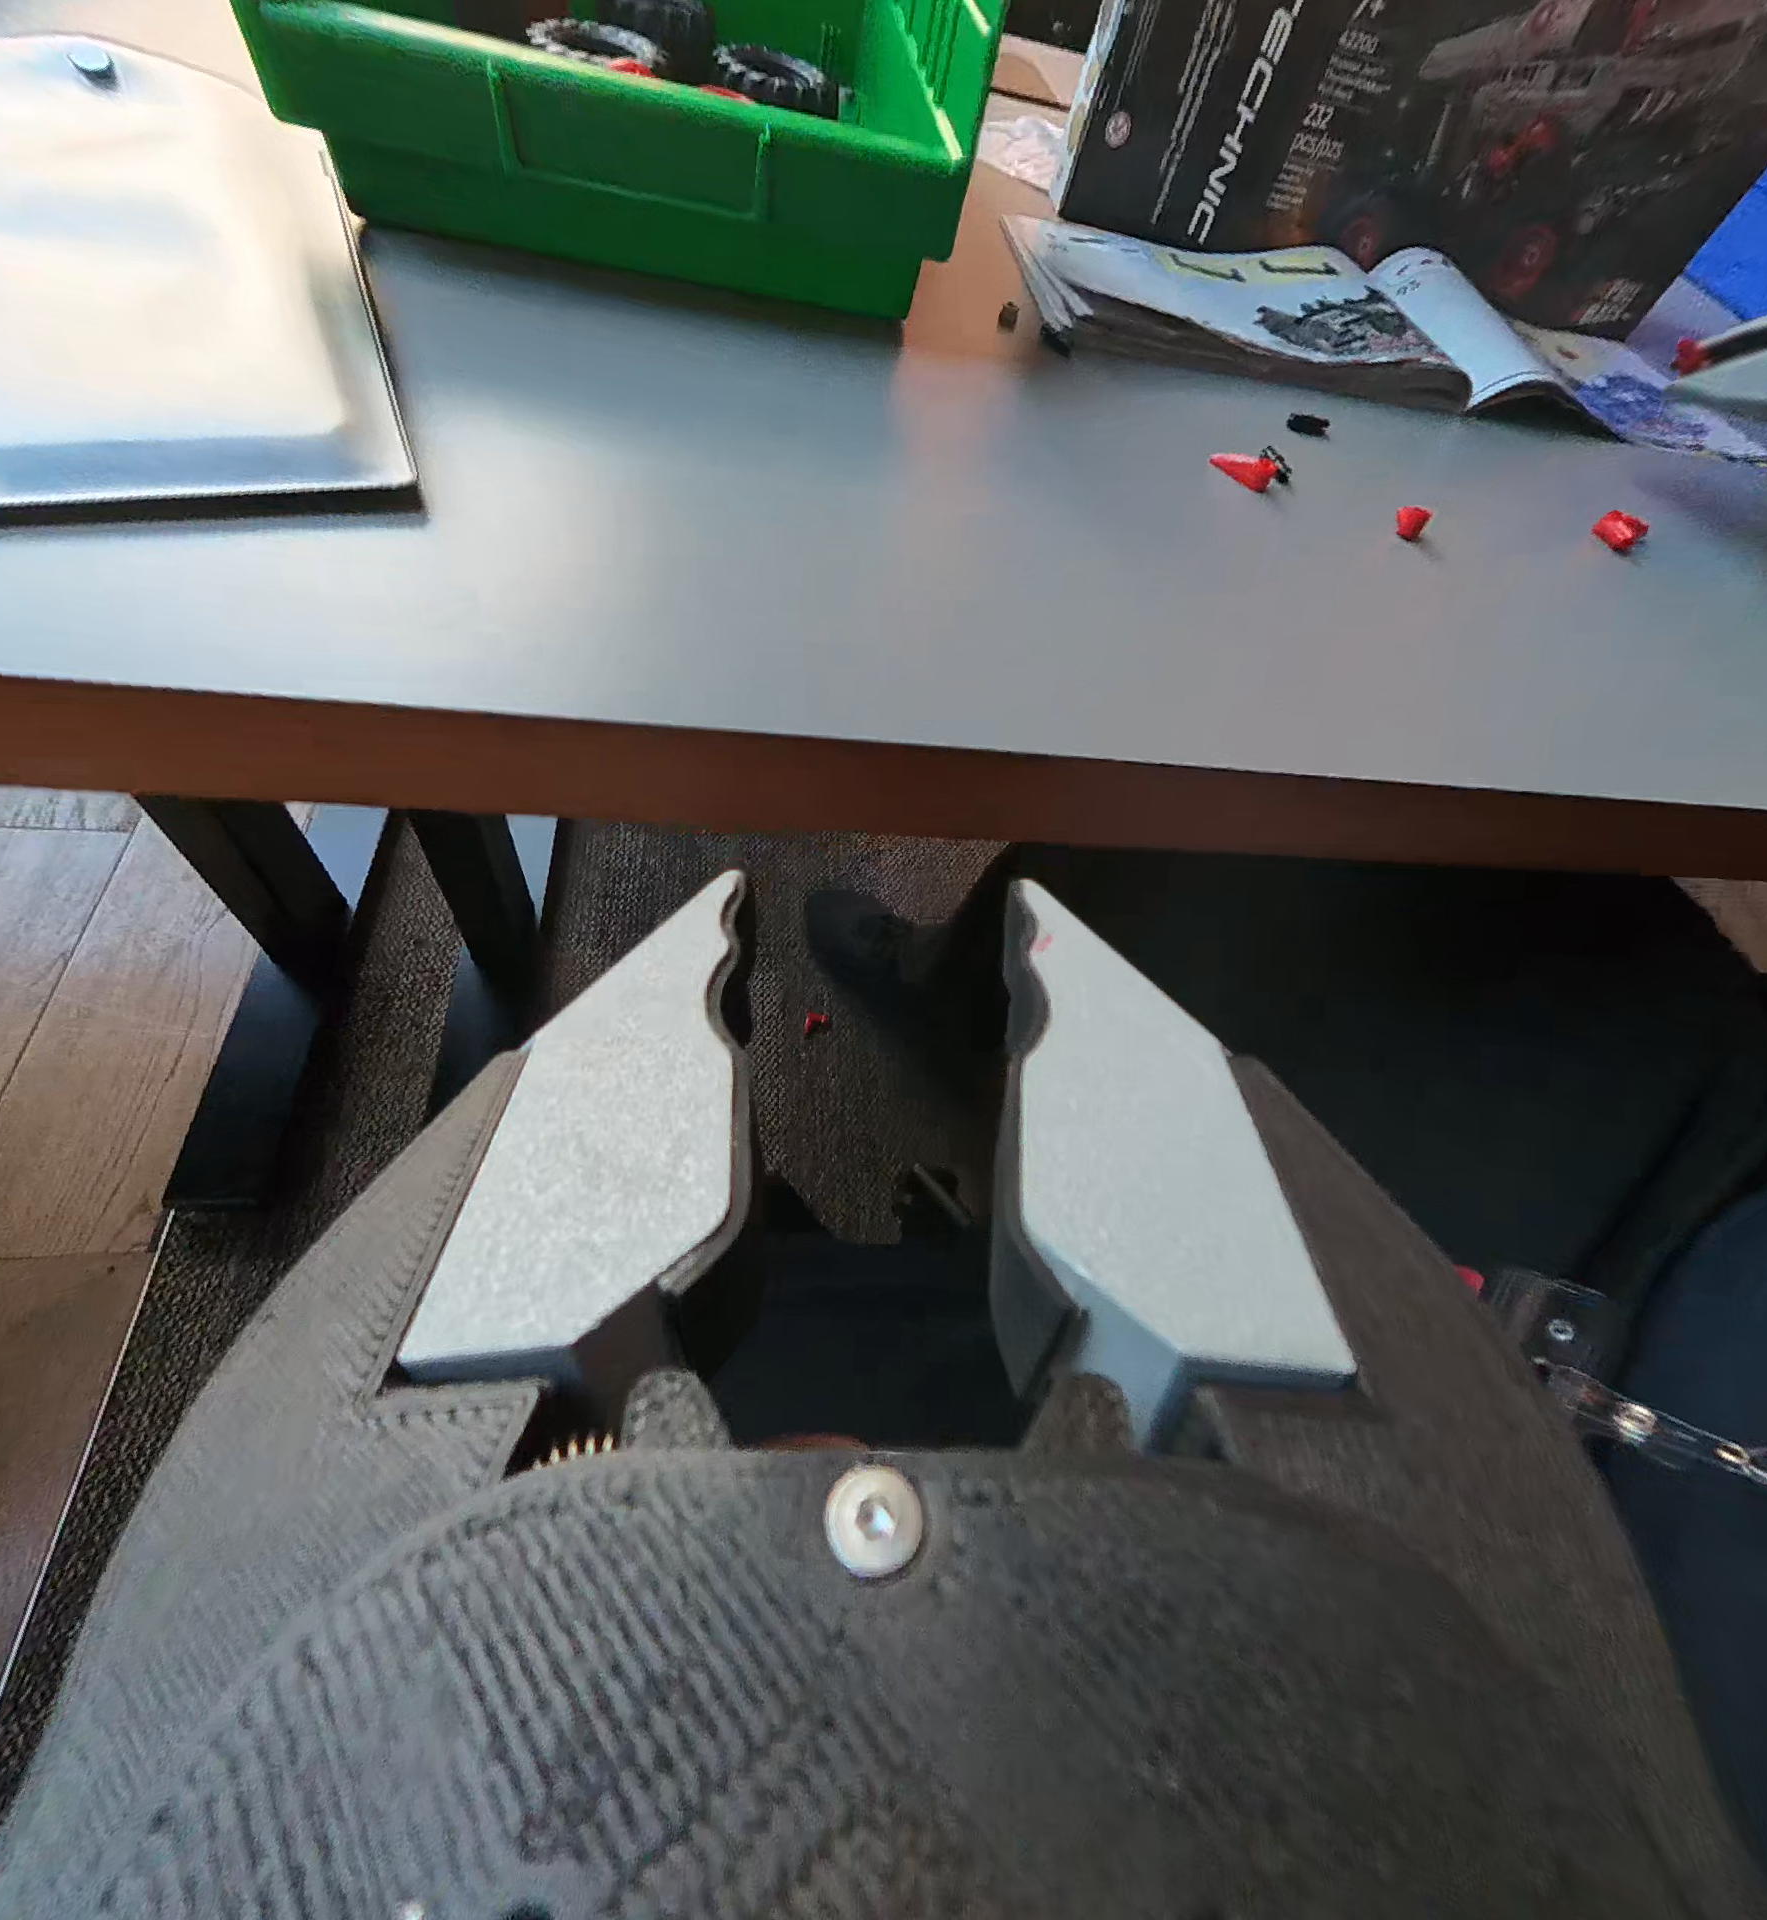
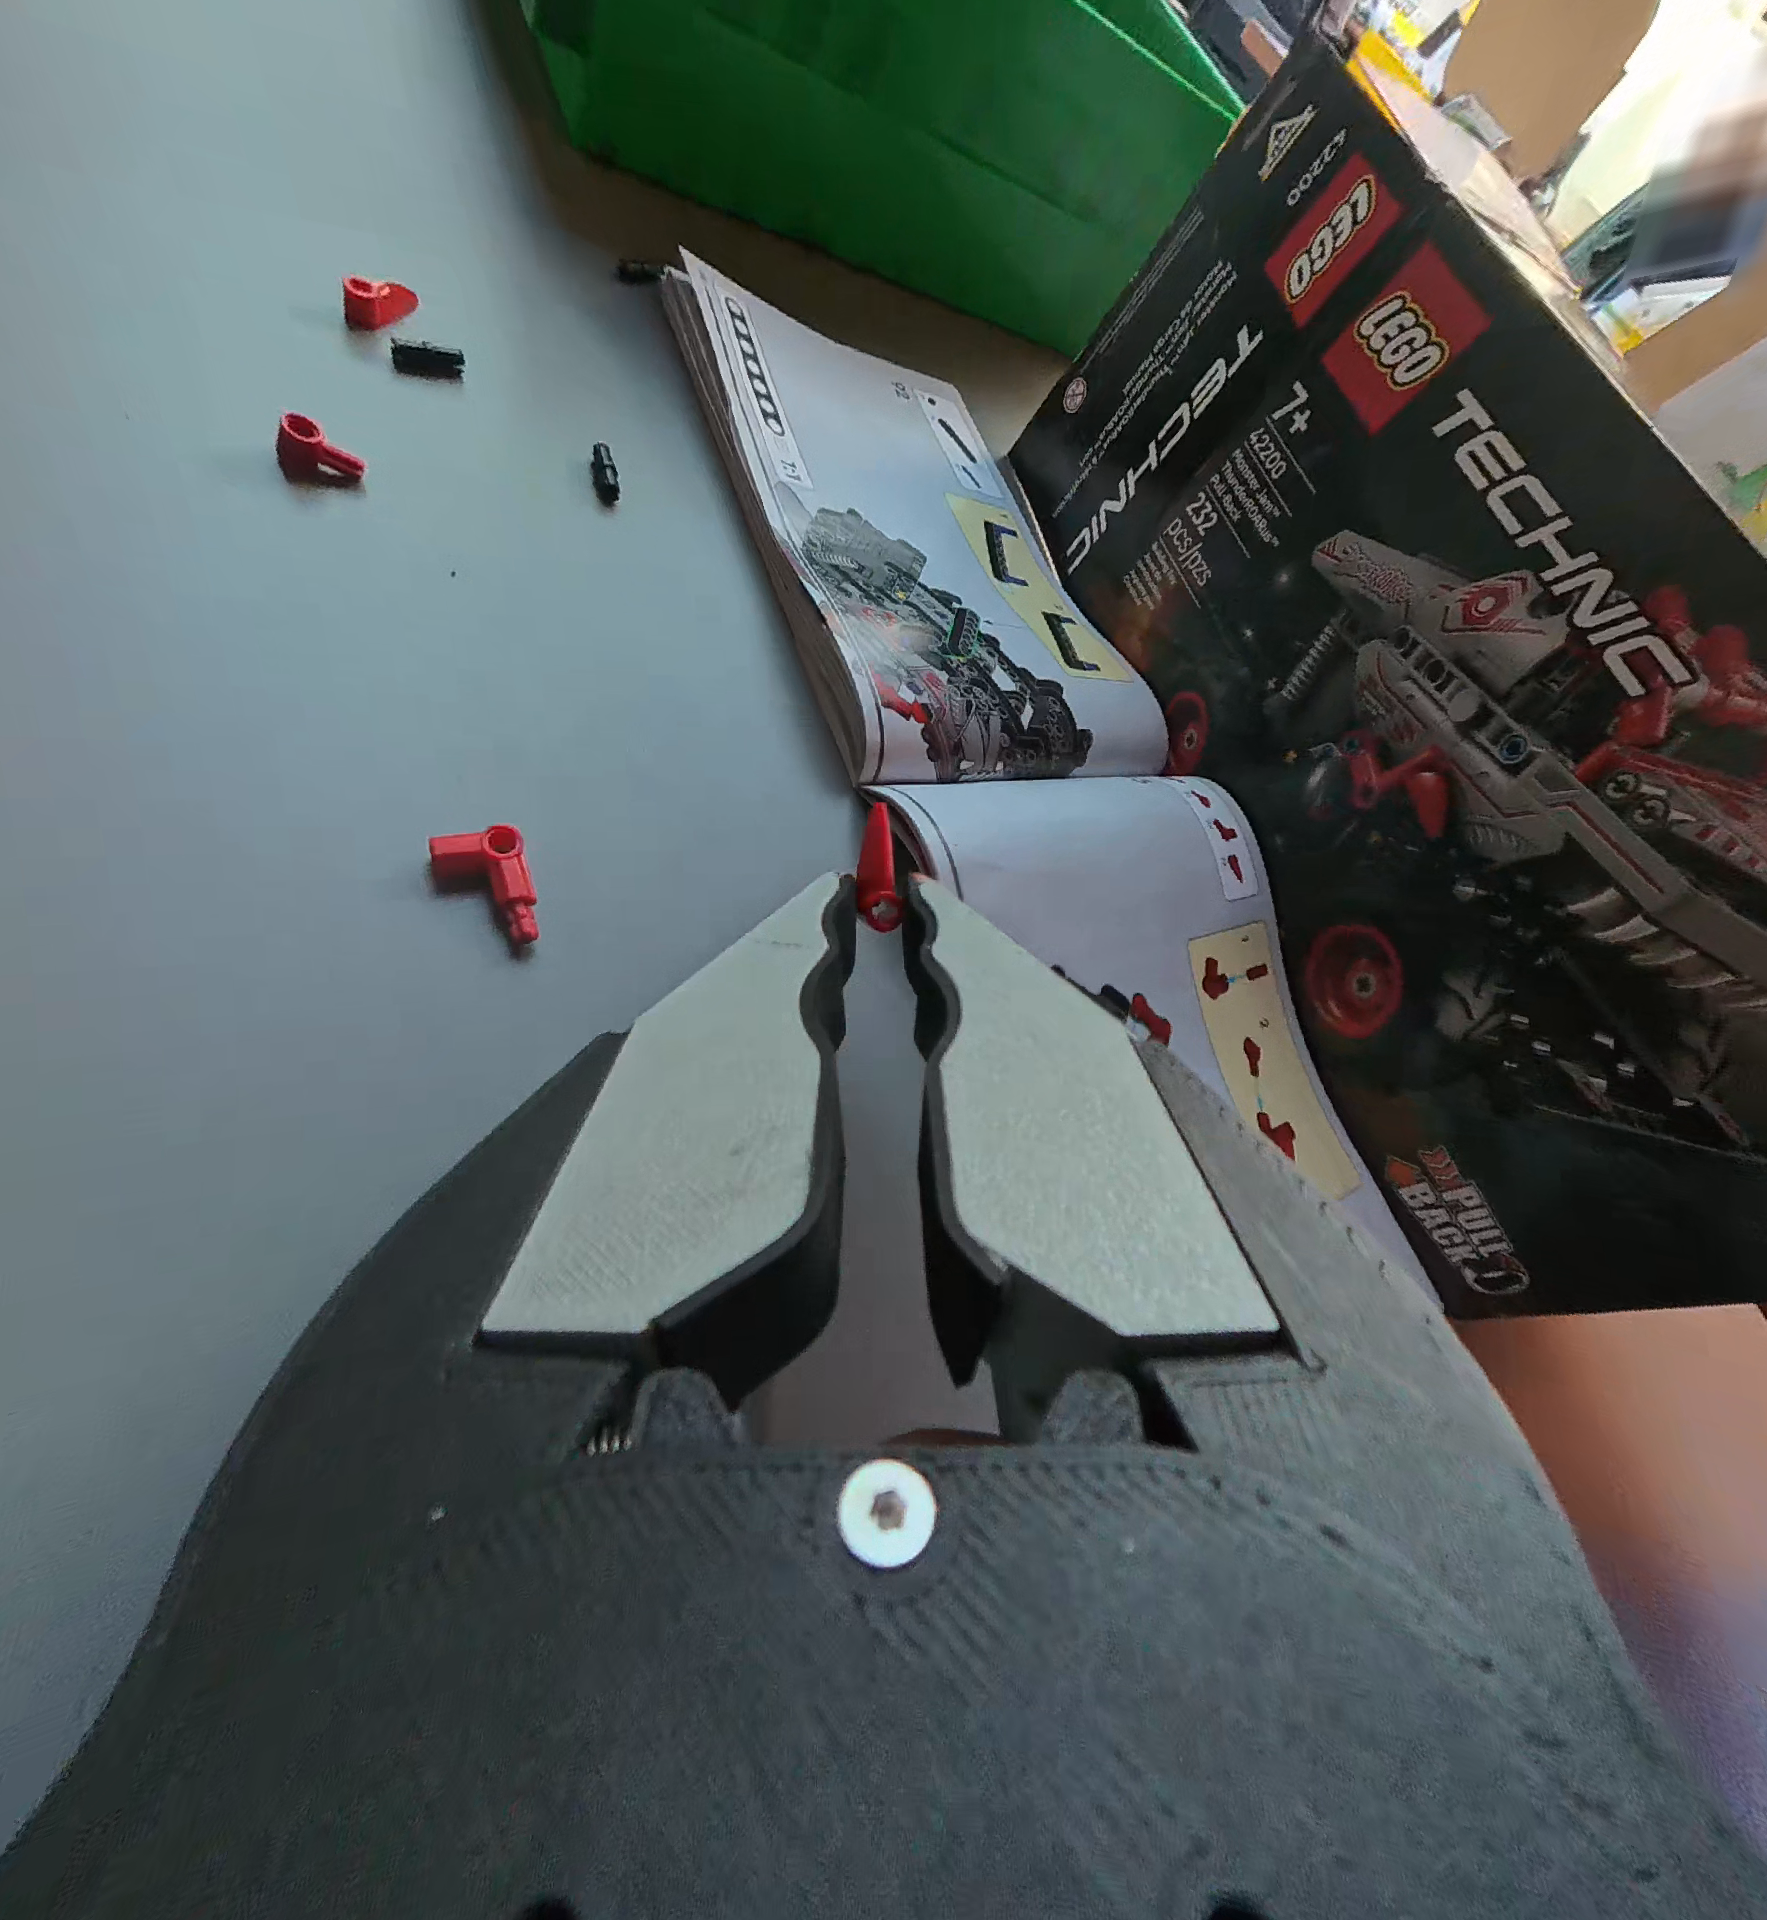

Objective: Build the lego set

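One red pointed piece [image 2: 877, 873] pinched at the right hand-held gripper [image 2: 877, 906] tips; left hand-held gripper [image 1: 877, 914] wide, empty.

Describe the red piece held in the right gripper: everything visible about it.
The red piece is a small, glossy plastic Lego part, tapering to a pointed tip at one end, with a rounded end bearing a cross-shaped hole at the other. The right gripper pinches that rounded end between its fingertips, nearly closed. The point sticks out past the fingertips toward the open instruction booklet, lifted off the grey table.
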